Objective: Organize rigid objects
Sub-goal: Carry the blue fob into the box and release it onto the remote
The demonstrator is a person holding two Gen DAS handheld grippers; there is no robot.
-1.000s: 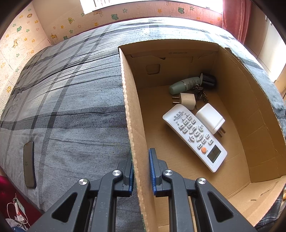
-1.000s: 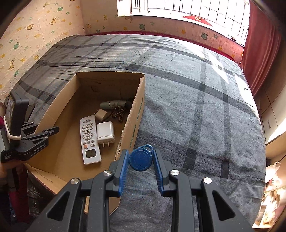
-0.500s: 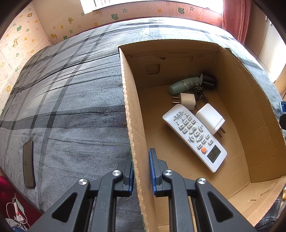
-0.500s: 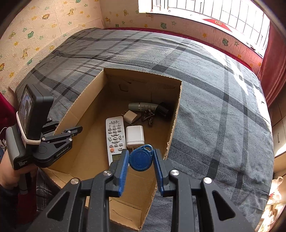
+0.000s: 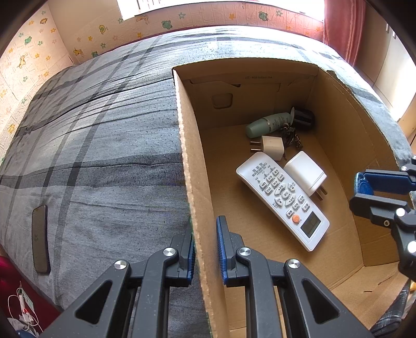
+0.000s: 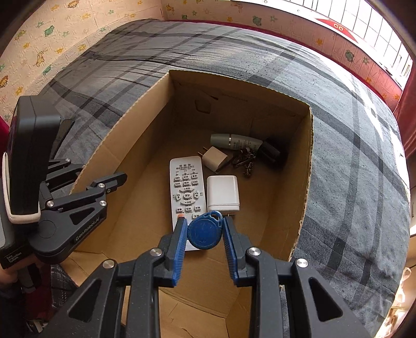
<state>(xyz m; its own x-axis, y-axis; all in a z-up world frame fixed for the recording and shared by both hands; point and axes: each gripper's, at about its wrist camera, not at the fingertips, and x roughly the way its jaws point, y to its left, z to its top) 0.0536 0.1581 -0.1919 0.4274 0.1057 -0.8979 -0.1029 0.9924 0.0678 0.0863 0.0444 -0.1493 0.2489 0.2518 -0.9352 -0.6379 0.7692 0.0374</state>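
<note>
An open cardboard box (image 6: pixel 305 182) sits on a grey plaid bed. Inside lie a white remote (image 6: pixel 186 187), a white charger (image 6: pixel 223 193), a small beige plug (image 6: pixel 215 158), a grey-green bottle (image 6: pixel 234 141), keys and a dark object. My right gripper (image 6: pixel 205 230) is shut on a blue key fob (image 6: pixel 205 230) and holds it above the box's near end; it shows in the left wrist view (image 5: pixel 364 186). My left gripper (image 5: pixel 205 239) is shut on the box's left wall (image 5: pixel 192 182) and shows in the right wrist view (image 6: pixel 114 182).
A dark phone (image 5: pixel 40 238) lies on the bed left of the box. The grey plaid bedspread (image 6: pixel 358 161) surrounds the box. A wallpapered wall and a window stand behind the bed, with a red curtain (image 5: pixel 343 23) at the right.
My right gripper has carried the blue key fob leftward from over the bed to above the open box. The left gripper has kept its hold on the box wall.
</note>
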